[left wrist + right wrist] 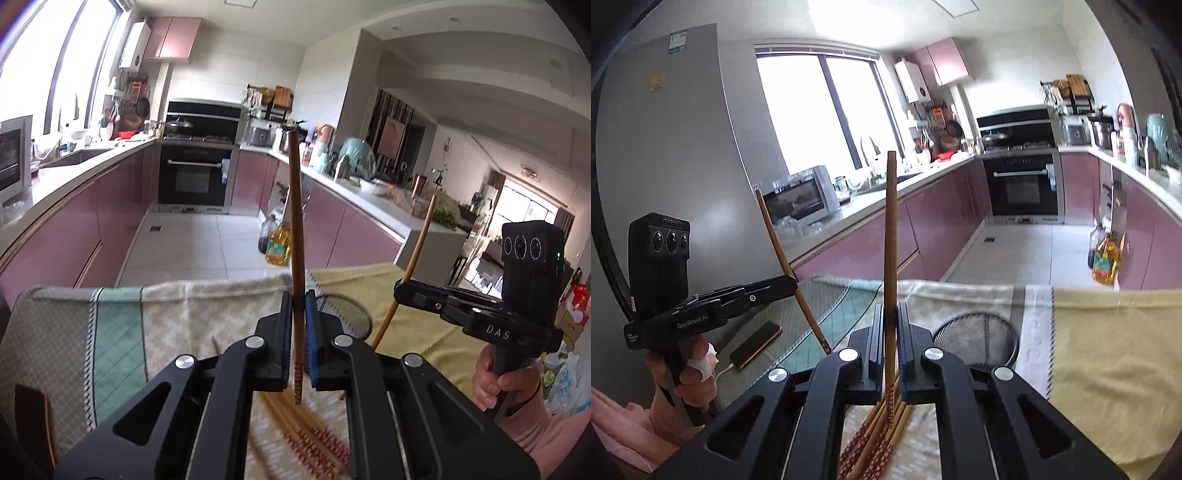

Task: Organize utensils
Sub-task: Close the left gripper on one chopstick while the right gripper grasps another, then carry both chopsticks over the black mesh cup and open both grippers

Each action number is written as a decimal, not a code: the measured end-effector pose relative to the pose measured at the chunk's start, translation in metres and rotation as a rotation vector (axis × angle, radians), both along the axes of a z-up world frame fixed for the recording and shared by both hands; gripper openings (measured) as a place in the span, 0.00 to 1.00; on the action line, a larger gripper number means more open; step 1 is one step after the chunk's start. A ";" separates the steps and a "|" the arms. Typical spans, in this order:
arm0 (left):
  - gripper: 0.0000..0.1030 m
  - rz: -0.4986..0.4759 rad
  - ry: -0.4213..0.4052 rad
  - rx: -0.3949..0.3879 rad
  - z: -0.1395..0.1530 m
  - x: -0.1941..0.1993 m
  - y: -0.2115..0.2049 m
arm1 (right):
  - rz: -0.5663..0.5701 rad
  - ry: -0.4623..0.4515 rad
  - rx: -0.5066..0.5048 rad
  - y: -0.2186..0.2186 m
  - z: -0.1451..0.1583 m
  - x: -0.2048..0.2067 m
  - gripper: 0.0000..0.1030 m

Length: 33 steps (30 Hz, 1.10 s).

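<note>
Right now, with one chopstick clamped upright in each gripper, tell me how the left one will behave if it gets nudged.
The chopstick in the left gripper looks stiff: it stands straight, no sag. It is pinched near its patterned lower end, with most of its length above, so a nudge at the tip would probably pivot it. It seems light and smooth, so it may slip.

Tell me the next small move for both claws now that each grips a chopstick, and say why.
Probably carry both over to the mesh holder and tip them in, plain ends down. The left claw is shut on one chopstick and the right claw on another chopstick, both held upright above the loose chopsticks on the cloth.
</note>
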<state>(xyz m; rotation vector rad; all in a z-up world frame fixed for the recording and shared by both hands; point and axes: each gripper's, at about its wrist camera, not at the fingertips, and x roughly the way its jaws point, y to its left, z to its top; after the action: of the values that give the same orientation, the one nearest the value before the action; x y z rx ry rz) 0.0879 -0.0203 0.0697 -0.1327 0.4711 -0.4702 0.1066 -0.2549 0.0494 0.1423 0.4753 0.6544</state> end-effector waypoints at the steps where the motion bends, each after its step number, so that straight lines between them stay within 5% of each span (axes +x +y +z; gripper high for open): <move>1: 0.07 -0.005 -0.017 -0.008 0.007 0.003 -0.005 | -0.003 -0.009 0.000 -0.002 0.005 0.001 0.05; 12: 0.07 -0.046 -0.050 0.000 0.026 0.054 -0.064 | -0.117 -0.071 -0.025 -0.029 0.030 0.031 0.05; 25: 0.07 -0.077 0.124 0.093 -0.049 0.099 -0.094 | -0.070 0.176 -0.155 -0.011 -0.038 0.067 0.05; 33: 0.08 -0.075 0.160 0.119 -0.067 0.120 -0.099 | -0.085 0.228 -0.153 -0.009 -0.047 0.087 0.06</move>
<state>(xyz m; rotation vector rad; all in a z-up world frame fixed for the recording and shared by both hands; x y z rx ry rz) 0.2081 -0.1196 0.0026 -0.0380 0.6618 -0.5055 0.1932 -0.2641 0.0026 0.0924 0.7326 0.5183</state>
